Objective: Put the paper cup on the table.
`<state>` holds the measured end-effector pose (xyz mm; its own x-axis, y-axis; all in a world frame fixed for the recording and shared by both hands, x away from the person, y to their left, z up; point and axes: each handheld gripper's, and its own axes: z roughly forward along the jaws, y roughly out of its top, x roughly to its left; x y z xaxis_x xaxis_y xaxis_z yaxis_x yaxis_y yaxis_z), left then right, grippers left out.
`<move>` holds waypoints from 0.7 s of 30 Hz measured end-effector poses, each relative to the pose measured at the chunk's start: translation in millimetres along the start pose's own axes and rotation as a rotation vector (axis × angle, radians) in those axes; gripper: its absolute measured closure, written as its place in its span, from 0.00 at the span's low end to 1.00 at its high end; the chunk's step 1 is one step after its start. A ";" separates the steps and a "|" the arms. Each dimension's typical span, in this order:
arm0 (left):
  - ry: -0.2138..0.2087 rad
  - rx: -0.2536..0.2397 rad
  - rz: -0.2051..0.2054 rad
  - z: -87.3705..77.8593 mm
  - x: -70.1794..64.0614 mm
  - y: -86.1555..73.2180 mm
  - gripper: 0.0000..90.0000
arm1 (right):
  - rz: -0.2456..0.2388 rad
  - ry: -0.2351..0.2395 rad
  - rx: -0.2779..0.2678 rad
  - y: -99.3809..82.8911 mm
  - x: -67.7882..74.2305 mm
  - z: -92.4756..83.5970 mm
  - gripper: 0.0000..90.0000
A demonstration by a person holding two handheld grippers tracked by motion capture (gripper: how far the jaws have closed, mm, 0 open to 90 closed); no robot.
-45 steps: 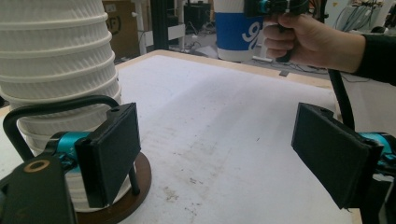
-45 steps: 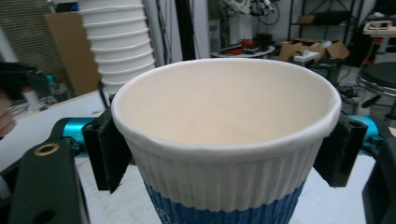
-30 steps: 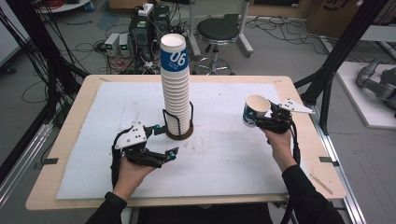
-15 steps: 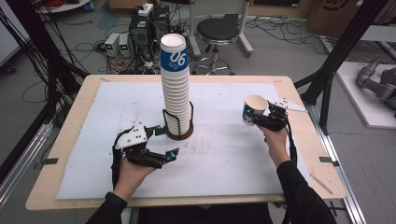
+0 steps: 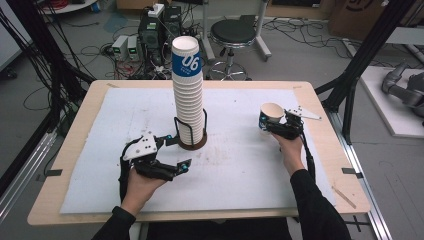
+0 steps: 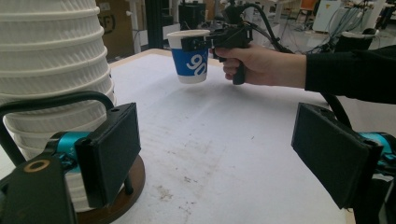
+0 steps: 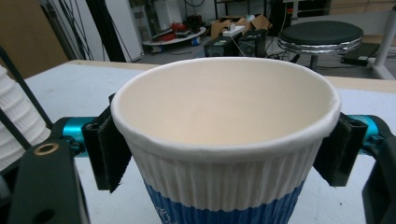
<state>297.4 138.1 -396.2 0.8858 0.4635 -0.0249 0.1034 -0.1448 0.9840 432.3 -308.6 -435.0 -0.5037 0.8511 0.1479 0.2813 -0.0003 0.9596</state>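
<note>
A tall stack of white ribbed paper cups, the top one with a blue band, stands in a black wire holder on a round brown base at the table's middle. My right gripper is shut on a single blue-banded cup, held upright a little above the table at the right. Its pads press both sides of that cup just under the rim. My left gripper rests open by the holder's front left. Its jaws stand wide apart with nothing between them, one pad beside the stack.
A white sheet covers the wooden table. Black frame posts stand at the table's left and right. Beyond the far edge are a round black stool, computer boxes and floor cables.
My right hand has sunk a little with the cup toward the table. The left hand and the stack have stayed still.
</note>
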 end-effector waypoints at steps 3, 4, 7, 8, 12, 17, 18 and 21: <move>-0.002 0.002 0.002 0.0 0.0 -0.1 0.17 | -0.002 -0.010 0.000 -1.3 -0.3 1.7 0.22; -0.001 0.003 0.001 0.0 -0.1 -0.2 0.17 | -0.003 -0.018 0.000 -1.7 -0.3 2.3 0.22; -0.001 0.006 0.001 0.5 -0.3 -0.3 0.17 | -0.010 -0.035 0.015 -3.5 -1.3 4.1 0.22; -0.001 0.005 0.001 0.7 -0.3 -0.4 0.17 | -0.009 -0.037 0.020 -4.2 -2.0 4.6 0.22; -0.001 0.005 -0.001 0.9 -0.2 -0.7 0.17 | -0.009 -0.062 0.041 -6.5 -3.2 6.5 0.22; -0.003 0.007 -0.001 1.5 -0.2 -0.6 0.17 | -0.014 -0.072 0.056 -7.7 -2.6 7.9 0.22; -0.004 0.007 0.000 1.8 -0.2 -0.6 0.17 | -0.017 -0.074 0.057 -7.9 -2.6 8.1 0.22; -0.007 0.008 0.002 2.3 -0.3 -0.5 0.17 | -0.020 -0.075 0.060 -7.8 -2.0 8.3 0.22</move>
<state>298.2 136.0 -397.0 0.8891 0.4571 -0.0241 0.1051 -0.1526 0.9827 437.9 -306.0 -444.8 -0.4475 0.8877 0.1081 0.3216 0.0470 0.9457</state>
